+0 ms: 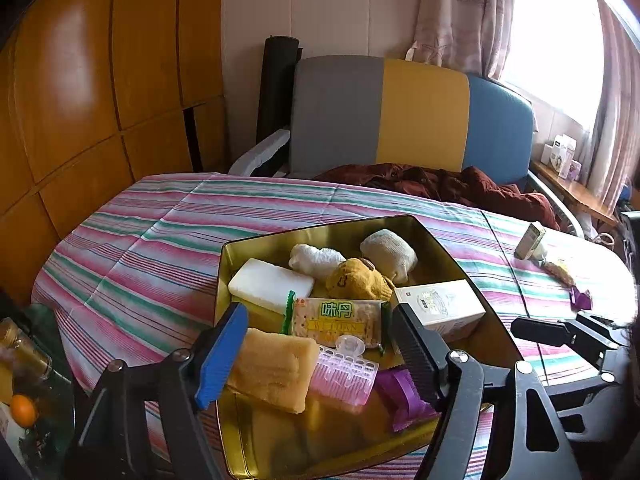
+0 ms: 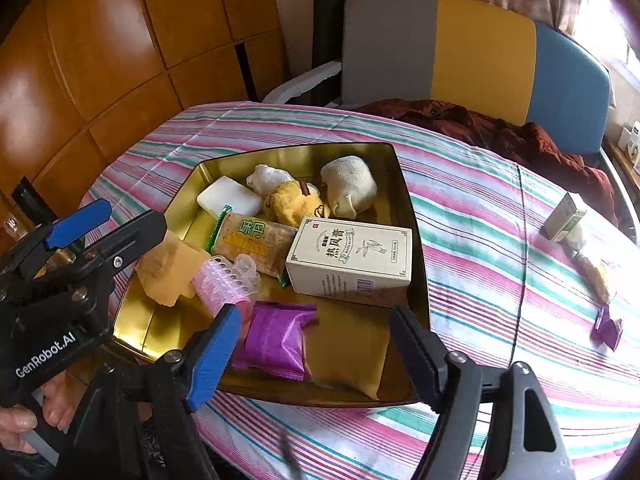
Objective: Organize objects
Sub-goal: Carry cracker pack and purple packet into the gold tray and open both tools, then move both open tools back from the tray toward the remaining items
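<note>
Over the gold tin [image 2: 412,216] on the striped cloth [image 2: 500,240], both my grippers hang with their jaws apart and nothing between them. My right gripper [image 2: 316,352] sits above the purple packet [image 2: 276,340], which lies inside the tin near its front edge. My left gripper [image 1: 320,344] is over the yellow sponge [image 1: 272,368] and pink comb [image 1: 344,376]. I think the next job is fetching what lies outside the tin. The small green box [image 2: 564,218] stands far off to the right. It looks light and stiff, so I should squeeze its flat sides gently.
</note>
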A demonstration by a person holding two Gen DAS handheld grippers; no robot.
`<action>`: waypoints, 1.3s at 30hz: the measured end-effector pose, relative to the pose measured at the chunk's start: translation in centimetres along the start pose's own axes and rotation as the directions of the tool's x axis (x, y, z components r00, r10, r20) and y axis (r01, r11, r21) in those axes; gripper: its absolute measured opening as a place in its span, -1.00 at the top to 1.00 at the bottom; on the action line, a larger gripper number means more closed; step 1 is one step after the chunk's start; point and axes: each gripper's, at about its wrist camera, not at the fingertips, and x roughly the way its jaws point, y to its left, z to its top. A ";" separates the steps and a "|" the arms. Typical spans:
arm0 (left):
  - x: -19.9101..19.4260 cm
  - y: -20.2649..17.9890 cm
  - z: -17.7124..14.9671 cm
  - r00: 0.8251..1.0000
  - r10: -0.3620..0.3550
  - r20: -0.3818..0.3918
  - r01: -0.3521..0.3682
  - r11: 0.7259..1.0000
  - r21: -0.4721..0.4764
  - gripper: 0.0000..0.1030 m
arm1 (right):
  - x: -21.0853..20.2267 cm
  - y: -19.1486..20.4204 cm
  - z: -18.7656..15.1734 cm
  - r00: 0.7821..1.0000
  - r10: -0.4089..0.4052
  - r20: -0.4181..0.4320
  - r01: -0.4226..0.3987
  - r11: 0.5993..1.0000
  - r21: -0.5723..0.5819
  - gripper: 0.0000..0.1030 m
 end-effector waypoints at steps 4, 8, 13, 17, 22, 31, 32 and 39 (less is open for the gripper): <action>0.0 -0.3 -0.1 1.000 -0.006 -0.003 0.006 1.000 0.009 -0.46 | 0.1 -0.4 0.0 1.000 -0.006 -0.001 0.006 1.000 0.018 -0.51; 0.0 -0.7 -0.2 1.000 -0.012 -0.009 0.013 1.000 0.018 -0.46 | 0.0 -0.8 0.0 1.000 -0.011 0.000 0.011 1.000 0.028 -0.51; 0.1 -1.2 -0.5 1.000 -0.019 -0.020 0.020 0.999 0.027 -0.48 | 0.1 -0.9 -0.2 0.999 -0.034 -0.002 0.034 0.999 0.031 -0.52; 0.2 -1.5 -0.6 0.999 -0.025 -0.025 0.026 0.999 0.035 -0.49 | 0.2 -1.4 -0.3 0.998 -0.057 -0.009 0.057 0.998 0.040 -0.52; 0.3 -1.9 -0.7 0.999 -0.025 -0.032 0.026 0.999 0.044 -0.56 | 0.3 -2.7 -0.4 0.995 -0.099 -0.013 0.100 0.993 0.065 -0.63; 0.6 -3.2 -0.6 0.999 -0.034 -0.041 0.037 0.996 0.079 -0.60 | 0.0 -5.2 -0.5 0.990 -0.143 -0.019 0.144 0.985 0.100 -0.63; 0.6 -3.5 -0.6 0.998 -0.037 -0.042 0.040 0.995 0.087 -0.60 | -0.1 -5.5 -0.5 0.989 -0.146 -0.018 0.147 0.984 0.105 -0.63; 0.5 -5.2 -0.6 0.997 -0.059 -0.045 0.065 0.989 0.136 -0.60 | -0.5 -7.7 -0.6 0.982 -0.189 -0.025 0.190 0.974 0.122 -0.63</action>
